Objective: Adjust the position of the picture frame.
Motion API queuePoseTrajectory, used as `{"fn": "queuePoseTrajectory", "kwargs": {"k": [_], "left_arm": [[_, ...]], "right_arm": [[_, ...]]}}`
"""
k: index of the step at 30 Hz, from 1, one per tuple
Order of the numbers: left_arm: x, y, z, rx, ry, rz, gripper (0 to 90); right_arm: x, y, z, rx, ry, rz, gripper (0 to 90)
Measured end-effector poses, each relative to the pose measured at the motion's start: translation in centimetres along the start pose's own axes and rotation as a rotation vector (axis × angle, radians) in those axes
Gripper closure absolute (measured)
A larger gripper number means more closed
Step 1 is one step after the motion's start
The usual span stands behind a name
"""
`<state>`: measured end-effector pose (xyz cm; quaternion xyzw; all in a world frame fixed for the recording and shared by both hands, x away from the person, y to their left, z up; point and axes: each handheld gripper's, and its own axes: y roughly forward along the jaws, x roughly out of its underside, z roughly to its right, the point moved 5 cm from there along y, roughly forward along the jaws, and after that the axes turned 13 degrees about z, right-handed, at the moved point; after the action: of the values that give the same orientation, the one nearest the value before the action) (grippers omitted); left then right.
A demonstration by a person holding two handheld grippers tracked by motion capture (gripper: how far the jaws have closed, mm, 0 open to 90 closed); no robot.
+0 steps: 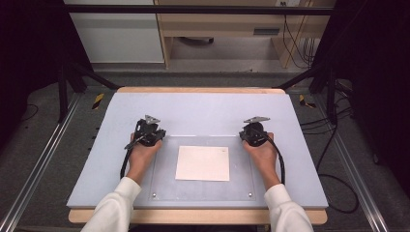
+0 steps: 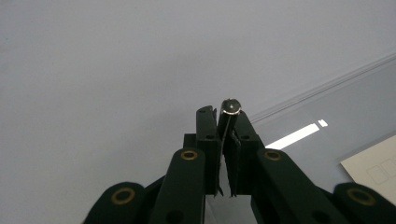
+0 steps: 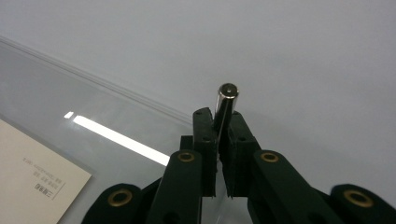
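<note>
Resting on a pale blue-grey mat (image 1: 203,104), the two black grippers sat at the far corners of a clear plate (image 1: 164,186) that lay flat on the counter (image 1: 193,215). The mat looked soft, matte and smooth; the plate was glossy, a rectangle with straight edges and small round fasteners at its near corners, and it threw back a bright strip of light in both gripper views. Under or on the plate lay a cream sheet (image 1: 202,163), nearly square, flat and dull, with faint small print near one edge in the right gripper view.

The left gripper (image 2: 227,122) had its jaws closed on a pin (image 2: 230,107), a short metal cylinder with a shiny rim and dark round end face, standing out just past the jaw tips. It hung over the mat just beside the plate's far left corner. The right gripper (image 3: 219,122) was likewise clamped on a second pin (image 3: 227,95), a polished steel cylinder of the same kind, jutting further out from between the tips, over the mat beside the plate's far right corner.

Each gripper was held in a hand (image 1: 141,153) with a white sleeve, and a black cable (image 1: 282,164) trailed back along the wrist. The sheet lay between the grippers, well apart from both. Beyond the counter stood black frame bars (image 1: 193,9) and wooden furniture (image 1: 217,21).
</note>
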<state>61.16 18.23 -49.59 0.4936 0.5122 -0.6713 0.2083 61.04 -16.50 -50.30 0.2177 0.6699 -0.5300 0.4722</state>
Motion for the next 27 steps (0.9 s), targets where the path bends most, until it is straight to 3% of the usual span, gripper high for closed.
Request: {"fn": "queuePoseTrajectory", "kwargs": {"k": [6, 11, 15, 17, 22, 27], "left_arm": [[0.1, 0.0, 0.0, -0.003, 0.001, 0.003, 84.2], [0.1, -0.1, -0.1, -0.015, -0.010, 0.022, 81.1], [0.1, -0.6, -0.3, -0.031, -0.021, 0.088, 71.8], [-0.2, -1.0, -0.1, -0.039, 0.003, 0.125, 70.3], [-0.7, -1.6, 0.4, -0.038, 0.041, 0.160, 78.6], [-0.7, -1.4, 0.4, -0.042, 0.026, 0.151, 83.6]], "right_arm": [[0.1, 0.0, 0.0, 0.001, 0.010, 0.018, 84.9], [0.0, -0.4, 0.2, 0.000, 0.025, 0.076, 76.6], [-0.7, -1.0, 0.1, -0.010, -0.006, 0.133, 73.7], [-1.0, -1.3, 0.1, -0.011, -0.026, 0.151, 76.1], [-1.1, -1.5, -0.1, -0.008, -0.042, 0.161, 85.0], [-1.1, -1.5, -0.1, -0.004, -0.032, 0.157, 85.4]]}}
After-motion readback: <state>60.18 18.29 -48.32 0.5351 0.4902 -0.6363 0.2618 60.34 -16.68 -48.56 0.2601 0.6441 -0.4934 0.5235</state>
